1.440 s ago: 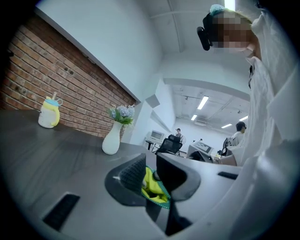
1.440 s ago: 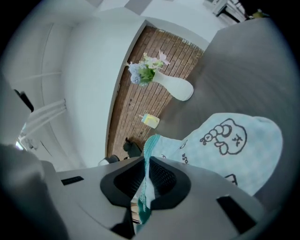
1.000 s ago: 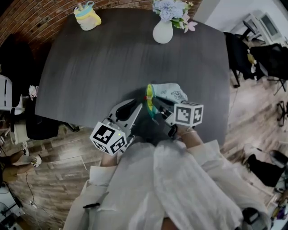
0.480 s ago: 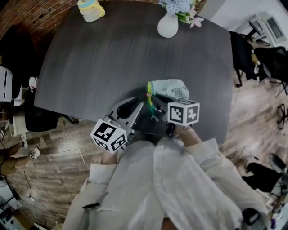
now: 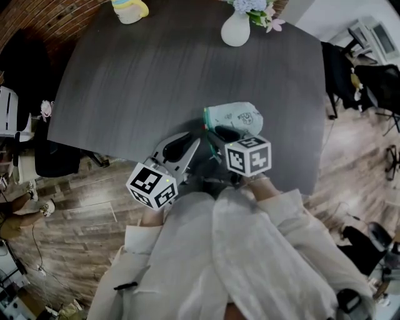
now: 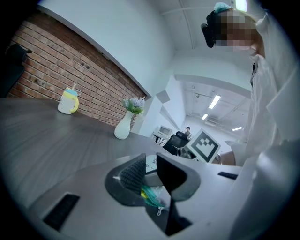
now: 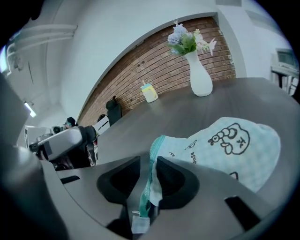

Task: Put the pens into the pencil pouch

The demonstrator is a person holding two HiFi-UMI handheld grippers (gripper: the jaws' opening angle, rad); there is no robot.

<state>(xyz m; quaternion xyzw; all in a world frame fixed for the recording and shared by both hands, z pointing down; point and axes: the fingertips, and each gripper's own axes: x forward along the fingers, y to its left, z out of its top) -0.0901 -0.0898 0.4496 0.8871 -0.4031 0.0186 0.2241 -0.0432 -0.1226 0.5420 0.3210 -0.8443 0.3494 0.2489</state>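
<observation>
The table [image 5: 156,75] is bare apart from the pouch [image 5: 237,115], a vase [image 5: 235,30] far beyond the pouch and a cup [image 5: 130,9] far beyond it to the left. The pouch lies on its side close in front of me, plump, with its mouth turned towards my tools. I can see no pens, neither beside the pouch nor sticking out of it. My guess is that they are already inside, though nothing here proves it.

My left gripper [image 6: 151,164] is at the pouch's mouth end, its jaws pinched on the teal zip and the yellow trim there, so that end is pinned. My right gripper [image 7: 149,168] is on the same end of the pouch, just beside the left one. Its jaws have just been opening and now stand apart, with the zip edge [image 7: 157,143] running loose between them and a gap on the left side.

A second ago the mouth showed a tall yellow-green rim. Now only a short piece of it shows at the pouch's near-left corner.

I take this as letting go after working the mouth. Next I would check whether the zip is fully drawn. The small metal pull [image 6: 159,210] hangs below my left jaws.
</observation>
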